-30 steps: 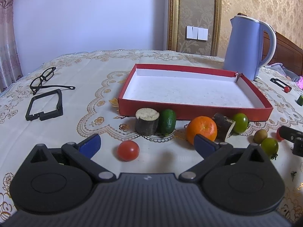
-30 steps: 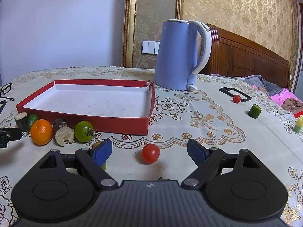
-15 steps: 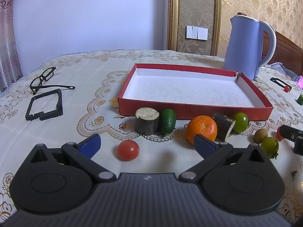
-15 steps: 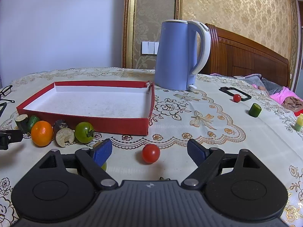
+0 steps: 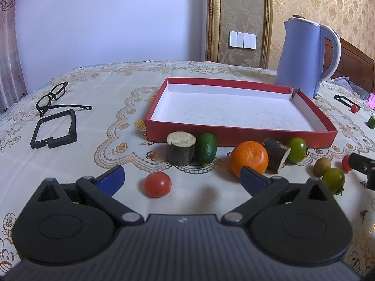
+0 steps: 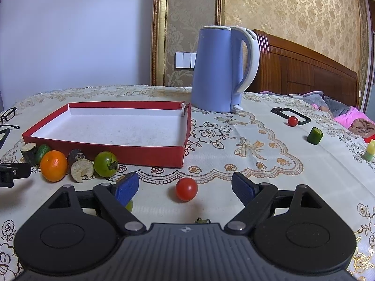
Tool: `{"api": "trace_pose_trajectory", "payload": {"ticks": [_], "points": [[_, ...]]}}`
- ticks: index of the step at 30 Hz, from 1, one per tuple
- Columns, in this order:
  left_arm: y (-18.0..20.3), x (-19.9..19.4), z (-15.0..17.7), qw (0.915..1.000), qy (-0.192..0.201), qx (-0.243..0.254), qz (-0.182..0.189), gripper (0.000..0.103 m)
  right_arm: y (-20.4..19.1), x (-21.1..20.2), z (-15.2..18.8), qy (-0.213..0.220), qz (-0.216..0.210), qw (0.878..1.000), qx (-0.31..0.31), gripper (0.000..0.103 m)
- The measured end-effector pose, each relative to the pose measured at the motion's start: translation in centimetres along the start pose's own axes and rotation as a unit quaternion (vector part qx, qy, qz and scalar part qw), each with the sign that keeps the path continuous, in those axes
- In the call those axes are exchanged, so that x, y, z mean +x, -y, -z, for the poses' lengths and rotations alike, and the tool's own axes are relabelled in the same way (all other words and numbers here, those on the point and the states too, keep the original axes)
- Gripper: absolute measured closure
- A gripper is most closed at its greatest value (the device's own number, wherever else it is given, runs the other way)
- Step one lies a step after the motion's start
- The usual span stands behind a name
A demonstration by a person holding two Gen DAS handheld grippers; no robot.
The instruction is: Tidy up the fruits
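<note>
Fruits lie on the cloth in front of the empty red tray, and both my grippers are wide apart and hold nothing.

A red tomato [image 5: 157, 184] lies between the fingers of my left gripper [image 5: 181, 178], and it touches neither of them. Behind it, along the front wall of the tray [image 5: 234, 132], I see a cut stump [image 5: 181, 148] touching a small cucumber [image 5: 205, 148], then an orange [image 5: 249, 157], a second stump [image 5: 276, 154] lying on its side and a green tomato [image 5: 296, 149]. A brown fruit [image 5: 322, 166] and one more green tomato [image 5: 333, 181] lie further right. My right gripper [image 6: 185, 188] has another red tomato [image 6: 186, 189] between its open fingers, also without contact. A blue kettle [image 6: 216, 69] stands behind the tray corner. Glasses [image 5: 52, 98] and a black frame [image 5: 55, 128] lie well apart on the left.
</note>
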State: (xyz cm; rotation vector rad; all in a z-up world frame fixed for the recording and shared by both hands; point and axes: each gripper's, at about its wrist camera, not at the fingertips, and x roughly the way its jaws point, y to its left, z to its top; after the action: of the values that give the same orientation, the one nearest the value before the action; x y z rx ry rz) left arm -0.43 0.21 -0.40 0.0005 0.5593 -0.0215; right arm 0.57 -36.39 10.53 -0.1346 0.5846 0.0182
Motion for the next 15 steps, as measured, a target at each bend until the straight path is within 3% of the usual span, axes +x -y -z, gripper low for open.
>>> {"api": "trace_pose_trajectory", "payload": {"ticks": [15], "points": [[-0.64, -0.9, 0.22, 0.9999, 0.009, -0.001, 0.004, 0.0, 0.74, -0.93, 0.43, 0.004, -0.003, 1.0, -0.01, 0.016]]}}
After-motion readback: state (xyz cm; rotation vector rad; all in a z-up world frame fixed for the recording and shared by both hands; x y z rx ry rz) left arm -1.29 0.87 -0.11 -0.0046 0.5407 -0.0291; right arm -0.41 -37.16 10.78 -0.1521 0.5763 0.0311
